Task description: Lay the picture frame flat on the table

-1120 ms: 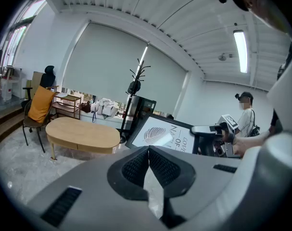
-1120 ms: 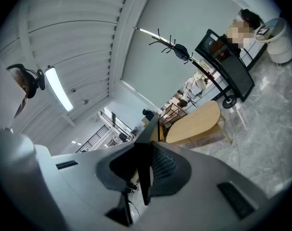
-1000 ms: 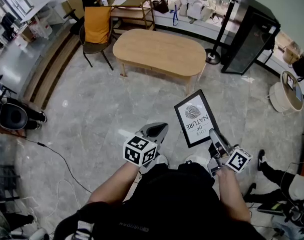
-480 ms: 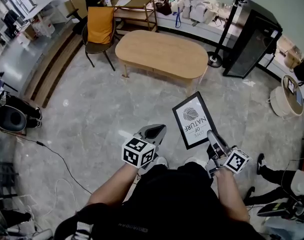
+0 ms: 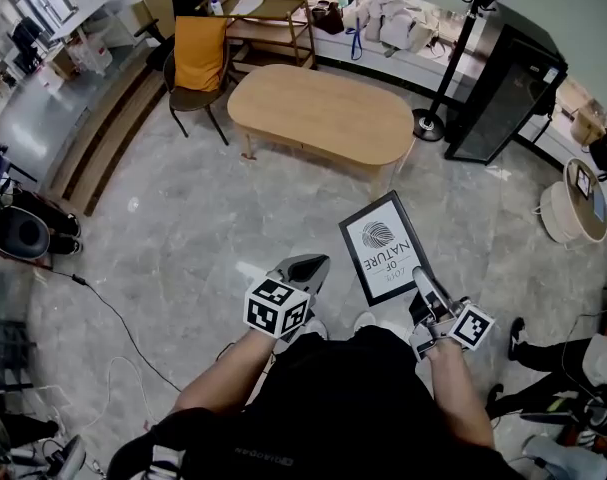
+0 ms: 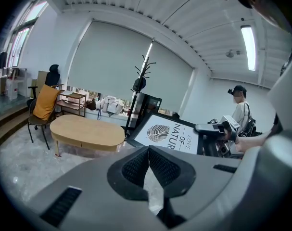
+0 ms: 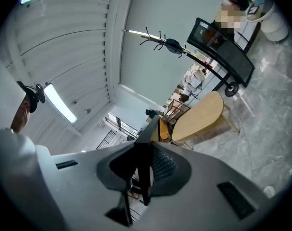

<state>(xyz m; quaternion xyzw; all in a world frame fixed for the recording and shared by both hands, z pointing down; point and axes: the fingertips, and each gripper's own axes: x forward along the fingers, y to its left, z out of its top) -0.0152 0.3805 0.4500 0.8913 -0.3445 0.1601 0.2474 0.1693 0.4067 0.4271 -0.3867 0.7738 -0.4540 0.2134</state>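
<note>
The picture frame (image 5: 381,246), black-edged with a white leaf print, hangs in the air above the grey floor, short of the table. My right gripper (image 5: 420,279) is shut on its near lower edge. In the right gripper view the frame (image 7: 153,129) runs edge-on between the jaws of the right gripper (image 7: 146,150). The oval wooden table (image 5: 323,108) stands ahead with a bare top. My left gripper (image 5: 308,266) floats to the left of the frame, shut and holding nothing. The left gripper view has the frame (image 6: 167,134) beyond the left gripper (image 6: 148,150), with the table (image 6: 83,131) at the left.
A chair with an orange cloth (image 5: 195,53) stands at the table's left end, with a wooden shelf (image 5: 268,18) behind it. A coat stand base (image 5: 428,123) and a black cabinet (image 5: 503,78) stand at the right end. A cable (image 5: 103,298) crosses the floor. Another person (image 6: 239,112) stands at the right.
The view has drifted a little forward toward the table. The frame and both grippers sit slightly lower and further left in the picture. The grip on the frame is unchanged.
</note>
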